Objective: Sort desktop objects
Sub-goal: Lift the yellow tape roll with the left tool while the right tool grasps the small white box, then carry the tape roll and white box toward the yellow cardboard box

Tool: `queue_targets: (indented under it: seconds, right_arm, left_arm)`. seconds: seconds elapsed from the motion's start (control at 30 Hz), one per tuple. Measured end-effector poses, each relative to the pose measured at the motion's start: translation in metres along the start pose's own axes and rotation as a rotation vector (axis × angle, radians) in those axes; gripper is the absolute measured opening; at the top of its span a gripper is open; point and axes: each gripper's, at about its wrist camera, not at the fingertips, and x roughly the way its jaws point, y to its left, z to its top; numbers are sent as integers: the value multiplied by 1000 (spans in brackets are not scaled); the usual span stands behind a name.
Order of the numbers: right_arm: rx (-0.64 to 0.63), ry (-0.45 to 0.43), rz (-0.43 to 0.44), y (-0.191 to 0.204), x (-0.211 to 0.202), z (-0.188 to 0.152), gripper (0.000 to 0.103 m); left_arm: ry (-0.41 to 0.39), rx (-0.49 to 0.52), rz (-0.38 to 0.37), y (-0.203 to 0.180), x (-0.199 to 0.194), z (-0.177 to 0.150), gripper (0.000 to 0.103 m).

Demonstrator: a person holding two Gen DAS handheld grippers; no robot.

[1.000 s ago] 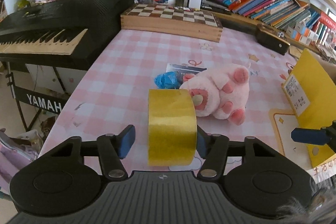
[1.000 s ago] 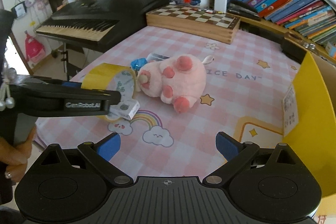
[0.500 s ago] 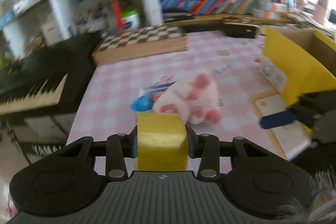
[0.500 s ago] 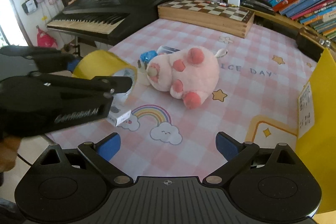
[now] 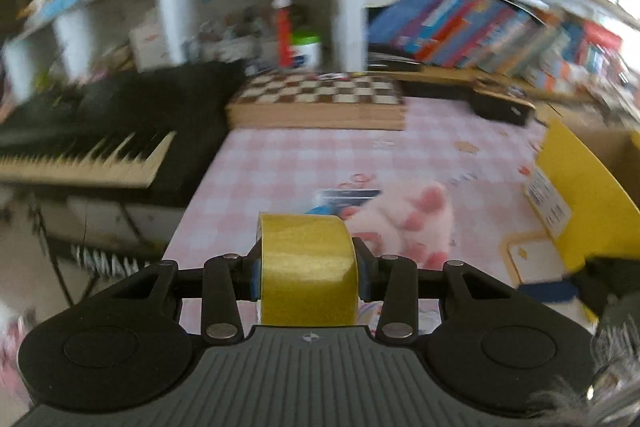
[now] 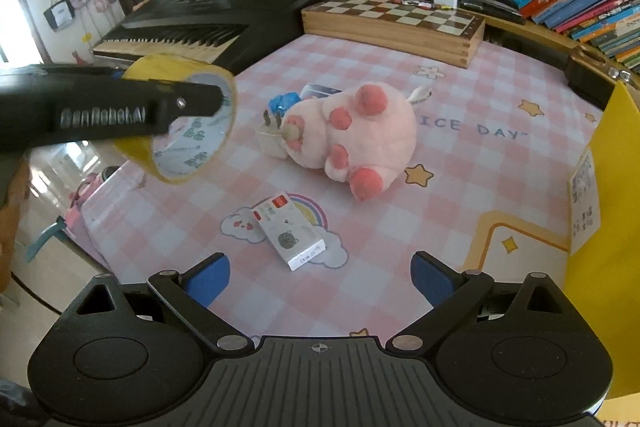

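Left claw (image 5: 307,277) clenched on tape roll (image 5: 307,267), clear of the tabletop (image 6: 460,163); yellow box (image 5: 580,203) lies to its right. Right claw (image 6: 320,281) released.

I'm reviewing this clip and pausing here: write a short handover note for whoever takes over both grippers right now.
Left gripper: shut on the yellow tape roll, lifted clear of the table.
Right gripper: open, empty, hovering near the small white box.
On the table: pink plush toy, white charger plug, blue item behind it.
Yellow box stands at the right.
Done: tape picked up.
Left: place the tape, then sort the rest.
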Motion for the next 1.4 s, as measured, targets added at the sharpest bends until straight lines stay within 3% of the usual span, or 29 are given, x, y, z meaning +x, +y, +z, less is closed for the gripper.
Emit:
queue_targets:
  seconds: [0.2, 0.4, 0.53, 0.63, 0.77, 1.03, 1.4]
  right_arm:
    - [-80, -1, 5, 10, 12, 2, 96]
    - [-211, 9, 9, 21, 36, 3, 64]
    - [-267, 0, -7, 24, 47, 4, 53]
    - [-261, -1, 24, 21, 52, 7, 38]
    - [-250, 10, 56, 20, 53, 10, 30]
    - [-173, -18, 57, 11, 28, 15, 30]
    - [-120, -71, -25, 11, -8, 11, 30]
  left_arm:
    - [15, -102, 52, 28, -12, -11, 38]
    - [51, -168, 60, 31, -16, -24, 38]
    - [54, -177, 64, 29, -21, -28, 38]
    - [52, -189, 73, 32, -23, -29, 38]
    - [55, -208, 78, 34, -24, -30, 38]
    - [26, -197, 48, 33, -29, -24, 38]
    - [-20, -153, -54, 22, -43, -24, 38]
